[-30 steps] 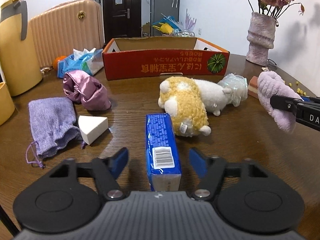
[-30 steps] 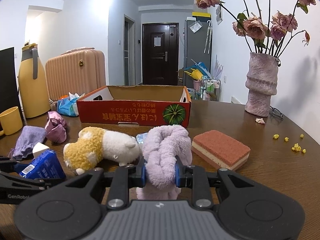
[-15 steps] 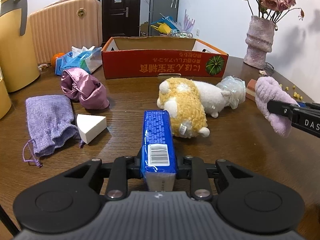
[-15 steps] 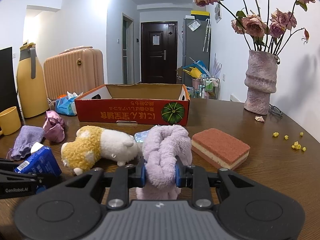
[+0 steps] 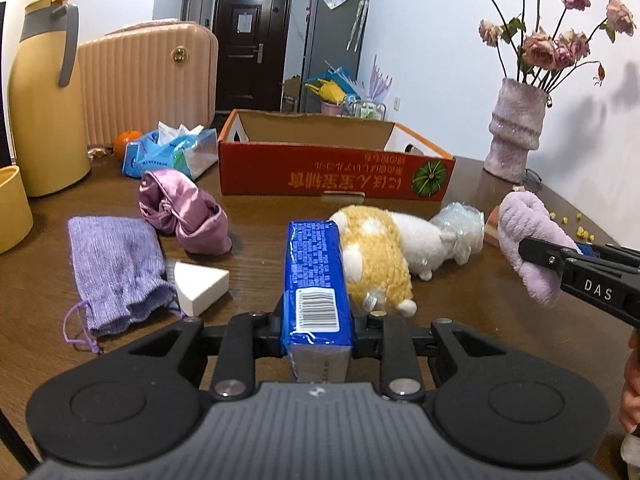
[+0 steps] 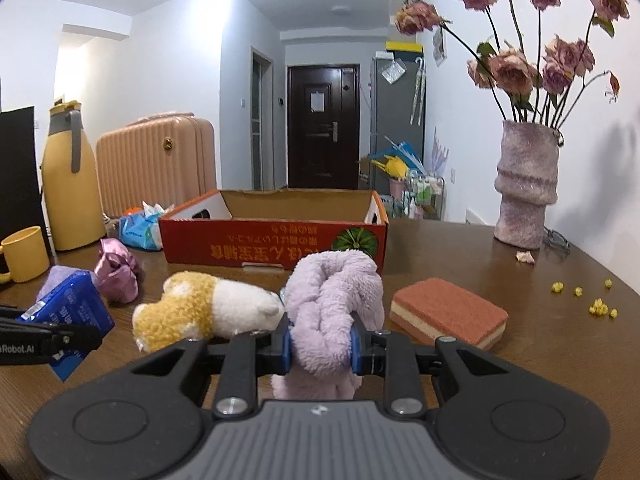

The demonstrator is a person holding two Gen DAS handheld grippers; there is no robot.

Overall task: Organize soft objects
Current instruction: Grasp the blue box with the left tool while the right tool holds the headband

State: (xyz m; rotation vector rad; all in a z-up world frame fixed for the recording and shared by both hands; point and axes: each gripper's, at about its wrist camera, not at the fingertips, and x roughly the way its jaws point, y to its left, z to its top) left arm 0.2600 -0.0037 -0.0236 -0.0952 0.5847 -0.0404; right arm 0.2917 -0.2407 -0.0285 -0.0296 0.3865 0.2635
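Observation:
My left gripper (image 5: 319, 334) is shut on a blue tissue pack (image 5: 316, 276), lifted a little off the brown table (image 5: 260, 236). My right gripper (image 6: 320, 346) is shut on a fluffy lilac cloth (image 6: 334, 300), also seen at the right in the left wrist view, lilac cloth (image 5: 528, 236). A yellow-and-white plush toy (image 5: 380, 256) lies between them. Behind it stands an open red cardboard box (image 5: 332, 168), empty as far as I can see. At the left lie a purple knit pouch (image 5: 114, 268), a white foam wedge (image 5: 198, 284) and a pink satin cloth (image 5: 184, 212).
A crumpled clear plastic bag (image 5: 460, 228) lies by the plush. A pink sponge (image 6: 448, 312) sits at the right, a vase of dried roses (image 6: 524, 188) behind it. A yellow jug (image 5: 44, 96), a yellow mug (image 6: 22, 254), a suitcase (image 5: 148, 84) and a blue tissue bag (image 5: 168, 152) stand at the left.
My left gripper closed on the blue tissue pack, which lay between its open fingers, and has raised it with the view tilting up. The right gripper kept hold of the lilac cloth.

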